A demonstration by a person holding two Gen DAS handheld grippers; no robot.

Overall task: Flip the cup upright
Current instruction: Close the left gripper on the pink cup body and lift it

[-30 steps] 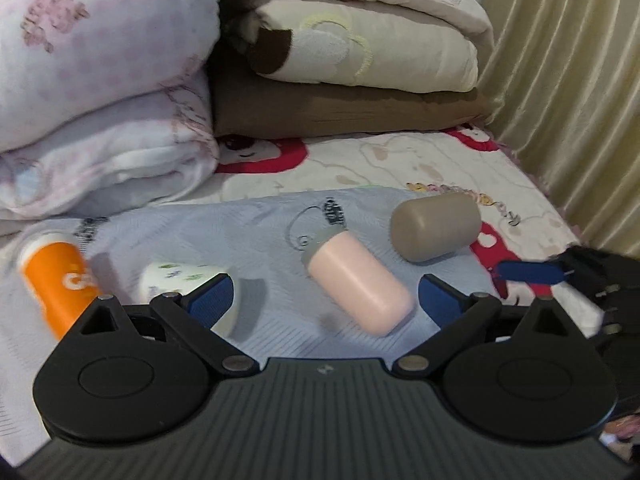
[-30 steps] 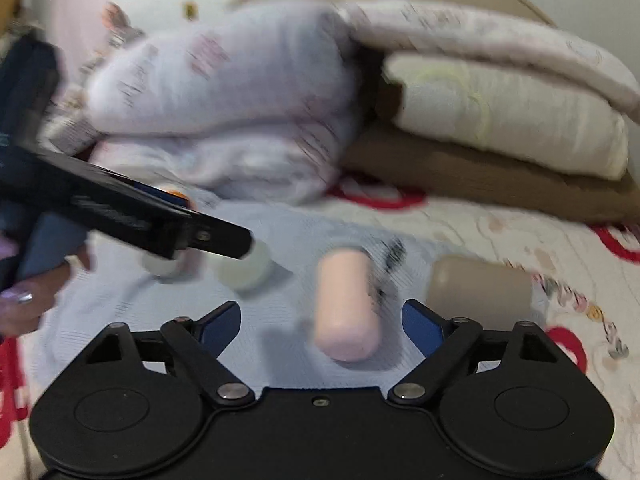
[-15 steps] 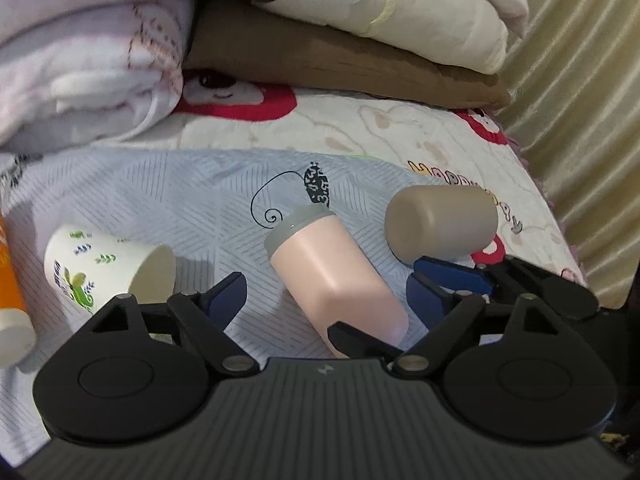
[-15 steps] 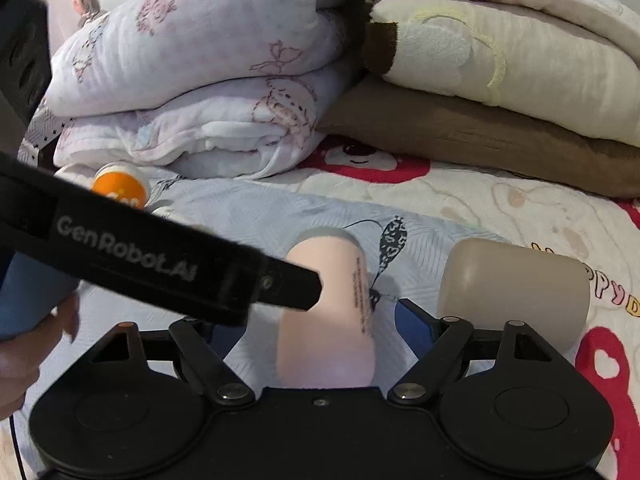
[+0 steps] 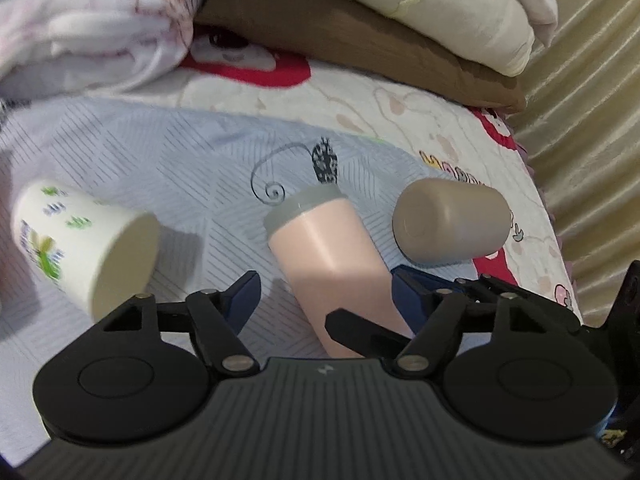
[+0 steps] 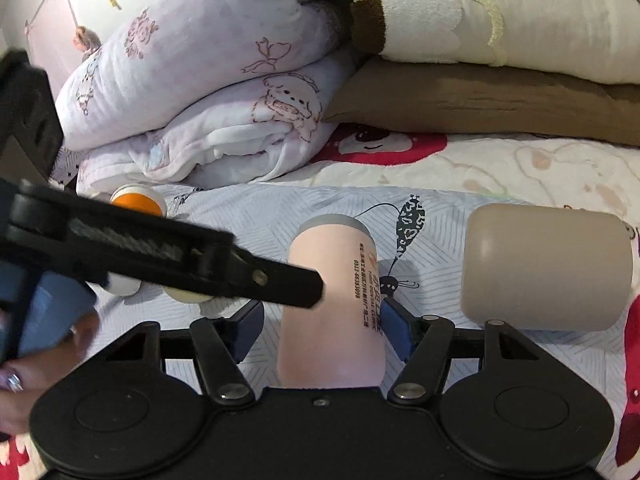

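Observation:
A pink cup (image 5: 332,260) with a grey rim lies on its side on the pale blue cloth (image 5: 168,160); it also shows in the right wrist view (image 6: 332,304). My right gripper (image 6: 320,324) is open with its blue pads on either side of the cup's body, close to it. My left gripper (image 5: 324,296) is open, its fingers astride the same cup's near end. The right gripper's fingers (image 5: 416,288) show beside the cup in the left wrist view. The left gripper's finger (image 6: 280,280) crosses the right wrist view and reaches the cup's left side.
A tan cup (image 5: 452,220) lies on its side to the right of the pink one. A white paper cup (image 5: 84,248) lies on its side at the left. An orange bottle (image 6: 138,200) lies farther left. Folded blankets and pillows (image 6: 224,80) are stacked behind. A curtain (image 5: 592,80) hangs at the right.
Both grippers have moved forward and down toward the pink cup. It now lies between the right gripper's pads. The left gripper's view has shifted right; the orange bottle has left it.

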